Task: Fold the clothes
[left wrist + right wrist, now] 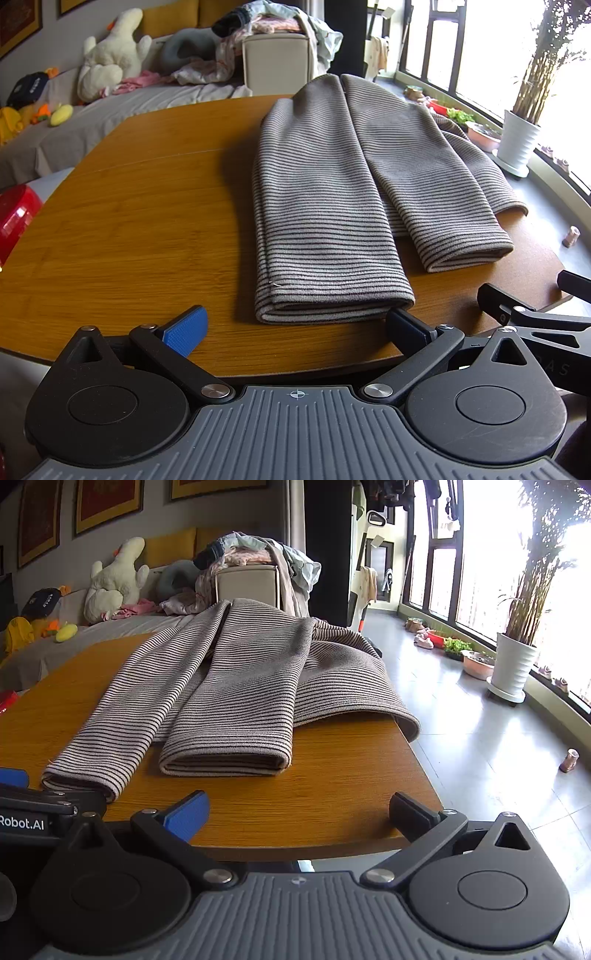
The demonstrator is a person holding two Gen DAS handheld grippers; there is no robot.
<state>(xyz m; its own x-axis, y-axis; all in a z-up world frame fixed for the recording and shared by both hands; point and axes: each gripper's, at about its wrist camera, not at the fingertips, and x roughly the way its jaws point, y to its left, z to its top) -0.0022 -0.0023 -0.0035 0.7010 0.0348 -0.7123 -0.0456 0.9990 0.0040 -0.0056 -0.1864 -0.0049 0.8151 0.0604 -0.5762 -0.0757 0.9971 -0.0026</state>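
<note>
Facing 12 o'clock, left gripper (295, 326) fingers spread at bench (147, 221) near edge; striped garment (332, 206) folded just ahead, bare wood toward 9. Right wrist: right gripper (299, 810) fingers spread, empty; garment (229, 686) overhangs bench (332, 786) toward 2 o'clock; open floor (480, 738) at 3.

A wooden table (147, 206) with an orange-brown grain and rounded corners carries a single striped garment (332, 192), grey with thin dark lines. The garment lies lengthwise toward the right side of the top, folded into two long panels side by side, their hems near the front edge. Its far right part droops over the table's right edge (402, 720).
</note>
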